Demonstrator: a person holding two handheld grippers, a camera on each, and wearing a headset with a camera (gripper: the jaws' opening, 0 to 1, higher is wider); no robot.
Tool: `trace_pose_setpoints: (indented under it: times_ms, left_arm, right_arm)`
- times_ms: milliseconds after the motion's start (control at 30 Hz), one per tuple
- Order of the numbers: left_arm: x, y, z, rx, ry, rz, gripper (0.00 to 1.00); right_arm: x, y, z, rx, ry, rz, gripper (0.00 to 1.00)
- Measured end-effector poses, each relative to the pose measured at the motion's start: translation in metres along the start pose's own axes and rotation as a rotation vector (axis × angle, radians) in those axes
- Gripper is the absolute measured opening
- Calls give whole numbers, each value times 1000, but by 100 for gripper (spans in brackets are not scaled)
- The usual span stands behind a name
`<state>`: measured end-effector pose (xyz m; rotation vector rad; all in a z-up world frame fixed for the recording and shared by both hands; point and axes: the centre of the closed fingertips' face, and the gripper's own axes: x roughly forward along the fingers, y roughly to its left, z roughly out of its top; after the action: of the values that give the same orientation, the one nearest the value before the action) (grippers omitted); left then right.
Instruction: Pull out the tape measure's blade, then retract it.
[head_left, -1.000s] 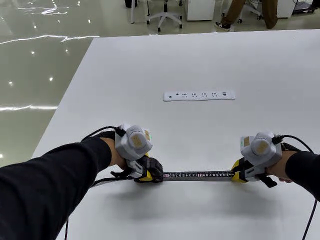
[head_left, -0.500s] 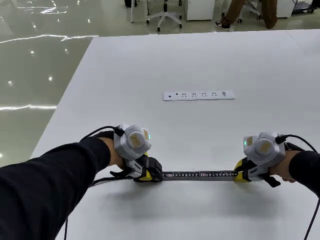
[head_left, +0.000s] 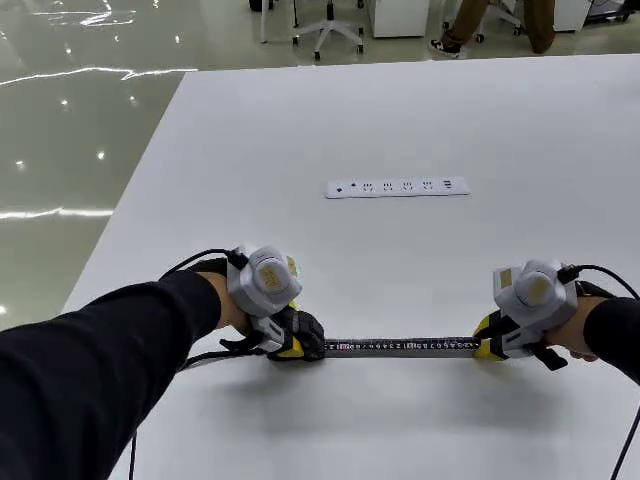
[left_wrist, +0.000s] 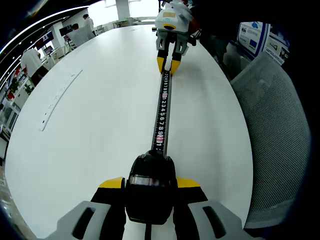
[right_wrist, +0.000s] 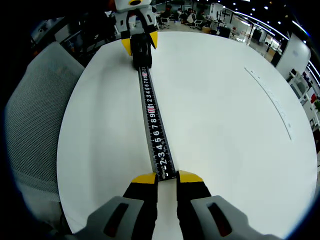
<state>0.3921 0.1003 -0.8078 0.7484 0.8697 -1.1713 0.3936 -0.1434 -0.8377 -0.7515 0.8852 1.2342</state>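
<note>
A black and yellow tape measure case (head_left: 305, 338) rests on the white table (head_left: 400, 110), with my left gripper (head_left: 290, 345) shut on it. In the left gripper view the case (left_wrist: 151, 185) sits between the yellow fingertips of the left gripper (left_wrist: 150, 182). The dark numbered blade (head_left: 400, 347) runs flat along the table from the case to my right gripper (head_left: 487, 347), which is shut on the blade's end. In the right gripper view the blade (right_wrist: 152, 120) leads away from the right gripper (right_wrist: 166, 177) toward the left gripper (right_wrist: 140, 47).
A white power strip (head_left: 397, 187) lies flat in the middle of the table, well beyond the blade. The table's left edge drops to a glossy floor (head_left: 60, 120). Office chairs and a person's legs stand past the far edge. A mesh chair back (left_wrist: 275, 140) is close to me.
My right gripper has moved to the right with the blade's end, so more blade lies out on the table. The left gripper and the case have stayed put.
</note>
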Motion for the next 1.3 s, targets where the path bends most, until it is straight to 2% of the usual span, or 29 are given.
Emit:
trace_pose_setpoints:
  times_ms: [500,1000,1067,1100,1133,1167,1200,1233,1300]
  left_arm:
    - [0,0,0,-2,-2,2,33]
    - [0,0,1,-7,-11,9,33]
    - [0,0,1,-12,-14,13,33]
    - [0,1,2,10,-16,17,33]
    - [-1,0,2,26,-27,28,33]
    - [-1,0,2,18,-32,35,34]
    - [-1,1,2,13,-42,48,34]
    - [-1,1,1,4,-43,59,35]
    - [-2,3,-5,-21,-28,85,35]
  right_arm:
    - [-2,-3,-6,16,0,1,8]
    - [-4,3,-1,36,21,15,10]
    - [-3,3,-1,-9,41,7,10]
    - [-4,2,-3,-25,55,-2,11]
    - [-4,4,-2,-9,46,-7,11]
    - [-5,3,-3,4,43,-18,12]
    - [-5,3,-4,56,27,-33,12]
    - [-5,3,-4,84,17,-38,12]
    - [-6,-1,-7,88,-10,-61,12]
